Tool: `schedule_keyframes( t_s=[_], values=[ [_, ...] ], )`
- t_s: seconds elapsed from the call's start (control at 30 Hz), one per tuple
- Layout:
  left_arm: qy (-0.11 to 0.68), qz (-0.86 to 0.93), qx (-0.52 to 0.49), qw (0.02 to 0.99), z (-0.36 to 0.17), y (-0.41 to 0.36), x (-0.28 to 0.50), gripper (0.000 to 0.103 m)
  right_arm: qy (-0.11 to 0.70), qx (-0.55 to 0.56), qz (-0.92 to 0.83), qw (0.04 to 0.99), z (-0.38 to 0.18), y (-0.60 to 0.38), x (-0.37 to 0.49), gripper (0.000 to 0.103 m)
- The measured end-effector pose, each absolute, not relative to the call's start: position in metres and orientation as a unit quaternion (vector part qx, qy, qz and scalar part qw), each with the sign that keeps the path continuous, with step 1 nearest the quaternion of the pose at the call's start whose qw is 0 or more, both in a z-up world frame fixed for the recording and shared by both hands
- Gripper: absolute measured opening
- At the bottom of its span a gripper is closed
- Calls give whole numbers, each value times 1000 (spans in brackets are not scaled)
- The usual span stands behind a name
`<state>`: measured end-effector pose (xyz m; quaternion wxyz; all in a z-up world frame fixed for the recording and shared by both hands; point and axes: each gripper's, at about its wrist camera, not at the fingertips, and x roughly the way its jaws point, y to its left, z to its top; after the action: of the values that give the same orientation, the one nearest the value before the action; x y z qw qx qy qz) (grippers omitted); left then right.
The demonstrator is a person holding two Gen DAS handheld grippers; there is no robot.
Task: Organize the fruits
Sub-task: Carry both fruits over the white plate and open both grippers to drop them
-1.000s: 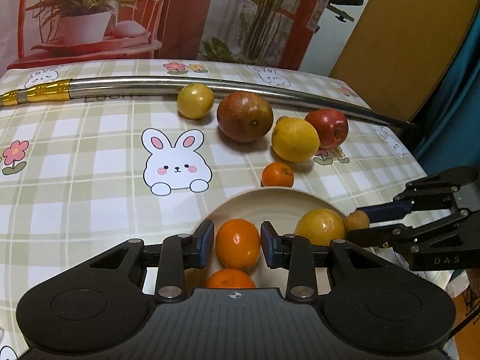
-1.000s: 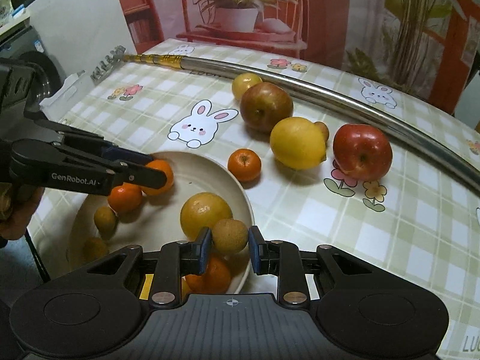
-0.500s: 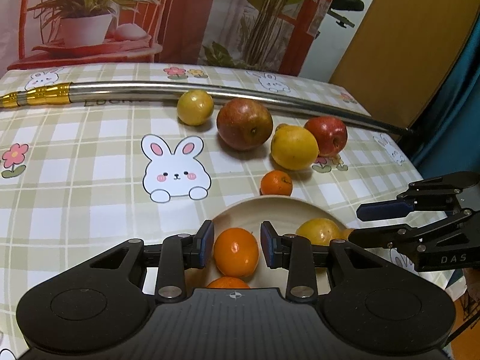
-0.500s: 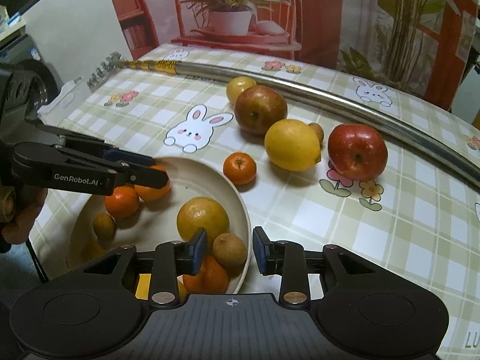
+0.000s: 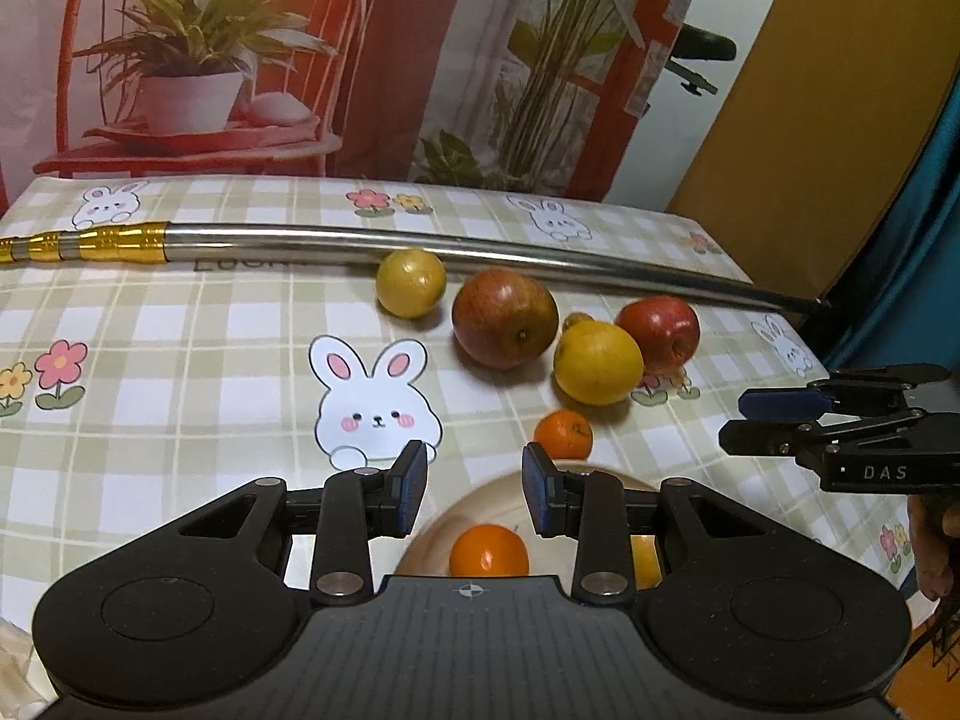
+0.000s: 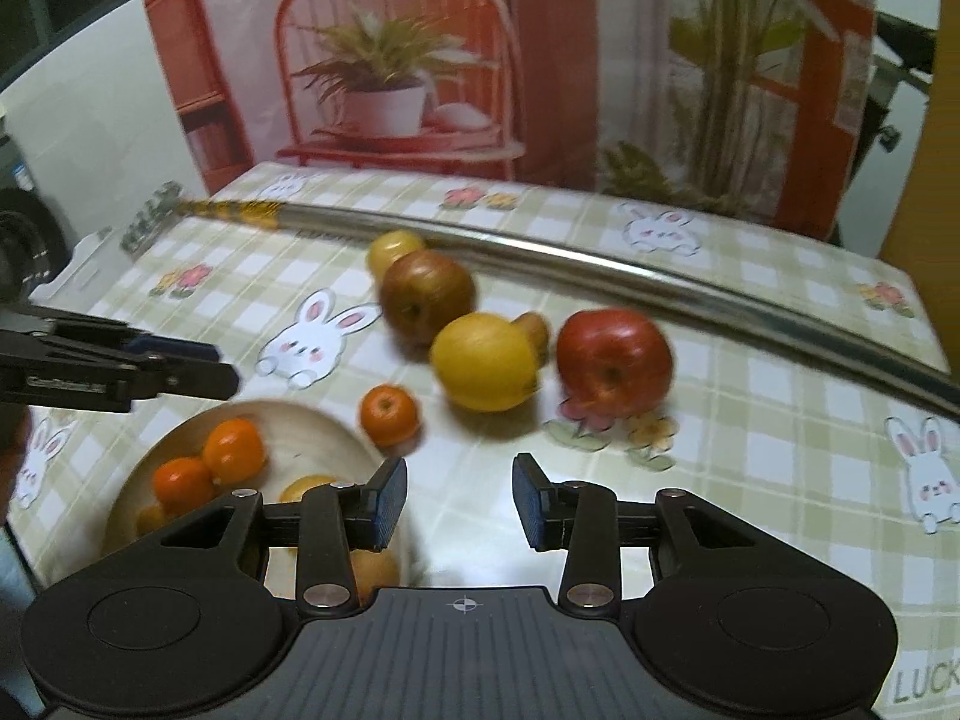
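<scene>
A pale bowl (image 6: 312, 420) holds several oranges and small brown fruits; its rim also shows in the left wrist view (image 5: 480, 489). My left gripper (image 5: 474, 495) is open and empty above an orange (image 5: 489, 551) in the bowl. My right gripper (image 6: 459, 507) is open and empty, just right of the bowl. On the cloth lie a small mandarin (image 6: 389, 414), a lemon (image 6: 486, 360), a red apple (image 6: 612, 354), a brownish apple (image 6: 426, 294) and a small yellow fruit (image 5: 411, 282). A small brown fruit (image 6: 534, 330) sits behind the lemon.
A long steel pole with a gold end (image 5: 420, 240) lies across the far side of the table. The table's right edge (image 5: 804, 336) is close to the red apple. A backdrop with a plant picture stands behind the table.
Both grippers opened, letting go of the orange and the small brown fruit in the bowl, and both pulled up and back. The right gripper shifted right, off the bowl.
</scene>
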<state>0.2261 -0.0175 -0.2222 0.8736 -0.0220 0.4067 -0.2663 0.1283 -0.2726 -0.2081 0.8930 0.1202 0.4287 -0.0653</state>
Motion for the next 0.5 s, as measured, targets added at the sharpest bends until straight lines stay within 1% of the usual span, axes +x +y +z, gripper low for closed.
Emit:
schedule_keyframes(
  t_s=[0.5],
  values=[
    [399,-259,-24,879,-213,-18,244,37,401,133,-101,901,-213,-291,128,37]
  ],
)
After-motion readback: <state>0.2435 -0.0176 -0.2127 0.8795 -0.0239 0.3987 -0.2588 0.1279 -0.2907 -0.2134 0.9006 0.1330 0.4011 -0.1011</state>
